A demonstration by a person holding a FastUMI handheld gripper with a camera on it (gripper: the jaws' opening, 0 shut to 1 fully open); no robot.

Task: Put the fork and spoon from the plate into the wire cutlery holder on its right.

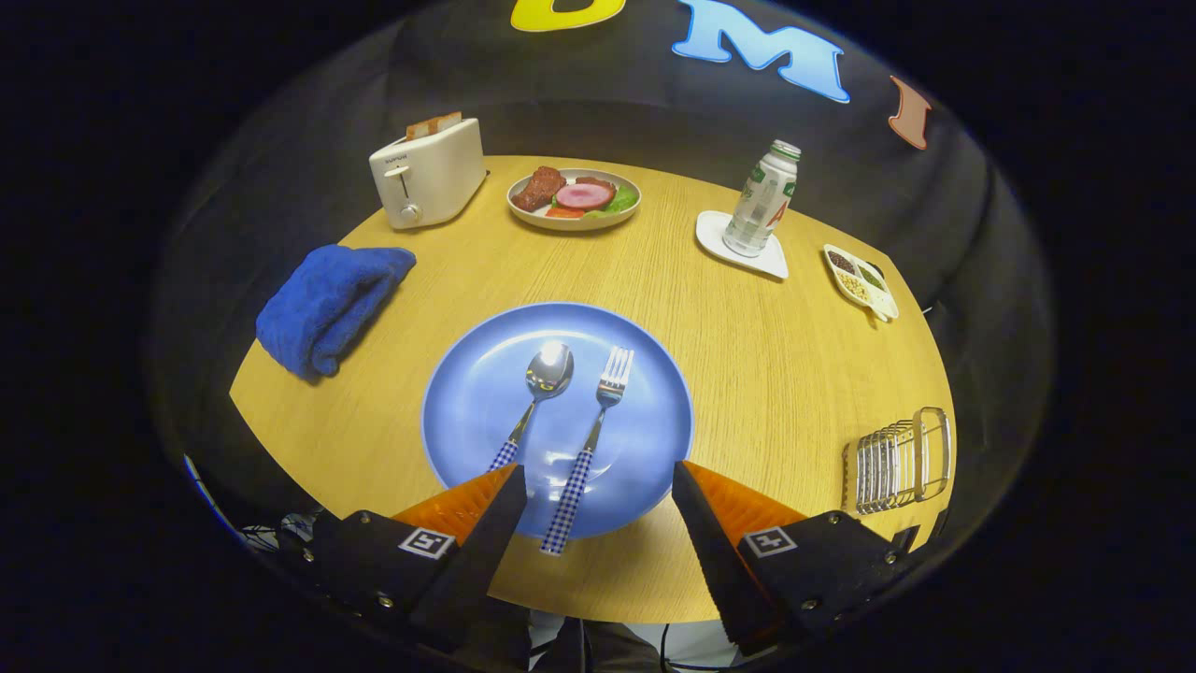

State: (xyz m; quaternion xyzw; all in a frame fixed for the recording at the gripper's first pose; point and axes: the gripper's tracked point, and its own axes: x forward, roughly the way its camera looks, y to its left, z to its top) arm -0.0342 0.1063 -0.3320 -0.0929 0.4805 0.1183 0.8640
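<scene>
Fork [590, 439] and spoon [534, 397] lie side by side on blue plate [467, 393]; my hand-held gripper [598, 481] hovers wide open, empty, fork handle between its fingers.

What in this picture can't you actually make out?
- Checked-handled spoon: handle end hidden behind one of the gripper fingers, gripper view.
- Wire cutlery holder: its inside is unclear, warped by the fisheye.
- White divided dish: its contents are too small to identify.

Spoon [537, 393] and fork [593, 425] lie side by side on the blue plate [458, 393].
</scene>
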